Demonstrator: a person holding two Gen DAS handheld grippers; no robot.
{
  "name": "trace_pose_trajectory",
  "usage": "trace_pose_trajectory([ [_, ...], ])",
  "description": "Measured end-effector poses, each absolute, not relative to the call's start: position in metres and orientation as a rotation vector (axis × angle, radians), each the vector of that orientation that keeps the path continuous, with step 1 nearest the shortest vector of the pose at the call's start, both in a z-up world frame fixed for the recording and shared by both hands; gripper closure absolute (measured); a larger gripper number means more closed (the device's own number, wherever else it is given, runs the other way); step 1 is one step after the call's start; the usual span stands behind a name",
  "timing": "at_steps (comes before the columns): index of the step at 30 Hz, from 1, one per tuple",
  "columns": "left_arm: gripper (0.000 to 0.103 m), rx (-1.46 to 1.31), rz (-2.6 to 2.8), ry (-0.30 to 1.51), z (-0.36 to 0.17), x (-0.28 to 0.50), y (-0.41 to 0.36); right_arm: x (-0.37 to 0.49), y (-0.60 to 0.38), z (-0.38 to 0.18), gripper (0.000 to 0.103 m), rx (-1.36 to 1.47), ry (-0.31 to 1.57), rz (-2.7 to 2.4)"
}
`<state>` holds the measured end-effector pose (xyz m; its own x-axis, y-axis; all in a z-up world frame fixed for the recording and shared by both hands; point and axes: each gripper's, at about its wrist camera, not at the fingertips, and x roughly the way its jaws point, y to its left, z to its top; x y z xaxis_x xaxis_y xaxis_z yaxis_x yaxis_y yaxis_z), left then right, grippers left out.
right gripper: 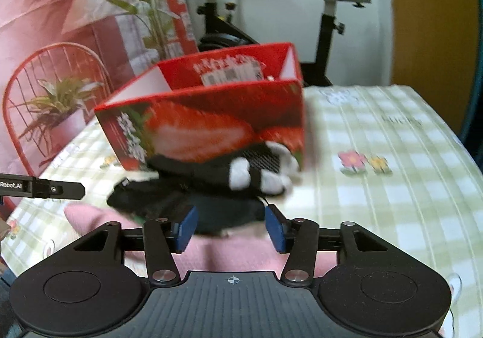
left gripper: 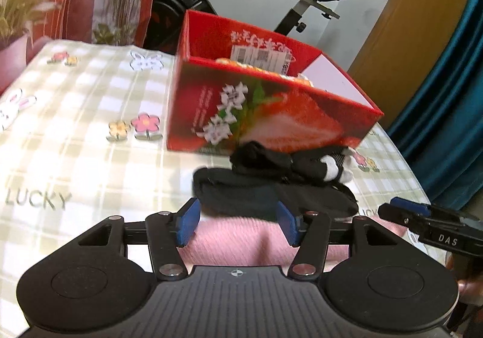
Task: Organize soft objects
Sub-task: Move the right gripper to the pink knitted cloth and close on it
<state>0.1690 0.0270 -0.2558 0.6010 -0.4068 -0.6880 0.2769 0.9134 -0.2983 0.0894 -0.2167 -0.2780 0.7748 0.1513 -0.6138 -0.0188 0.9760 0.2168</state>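
Checked cloth (left gripper: pixel 90 114) w/ bunnies, flowers, "LUCKY" print, spread over the whole surface under the red box (left gripper: pixel 265 114); soft, slightly wrinkled. Box itself: glossy card, strawberry print, open top, white inner walls, label inside, something orange peeking over the near rim — can't tell what.

Just in front of the box: pink knit (left gripper: pixel 235 247), ribbed, plush, lumpy, closest to both cams. On top of the pink knit, btw it and the box: black cloth pile (left gripper: pixel 265 196), matte, floppy, flat-ish. Against the box's near wall, atop the pile: black-and-white socks (right gripper: pixel 256 175), rolled, striped part in the left view, fuzzy white patches.

Left tongs (left gripper: pixel 238 224): spread wide, blue pads either side of pink knit edge, pinching nothing. Right tongs (right gripper: pixel 231 227): also spread, over the black pile/pink seam, nothing gripped.

Step prob: grab one soft piece, drop into box. To do well: pick top item first (socks), bite deep into a fold, not a loose edge; lift straight, clear the box rim before release. Risk: dragging black pile along, or nudging the light box.
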Motion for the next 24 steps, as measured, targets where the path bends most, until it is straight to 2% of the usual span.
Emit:
trace_pose_trajectory([
  [8,0.044,-0.174,-0.418,0.868,-0.276,0.158,0.018,0.078,-0.222,-0.299,0.045,0.235,0.754,0.049],
  [10,0.044,-0.169,-0.421,0.874,-0.279,0.157,0.017,0.078,-0.22,-0.301,0.037,0.223,0.761,0.046],
  [14,0.044,-0.185,-0.416,0.896,-0.287,0.157,0.019,0.083,-0.217,-0.306,0.036,0.231,0.784,0.05],
  [20,0.044,-0.2,-0.417,0.902,-0.292,0.155,0.02,0.088,-0.215,-0.318,0.043,0.281,0.814,0.086],
  [24,0.044,-0.221,-0.413,0.903,-0.294,0.154,0.021,0.092,-0.208,-0.316,0.059,0.251,0.805,0.114],
])
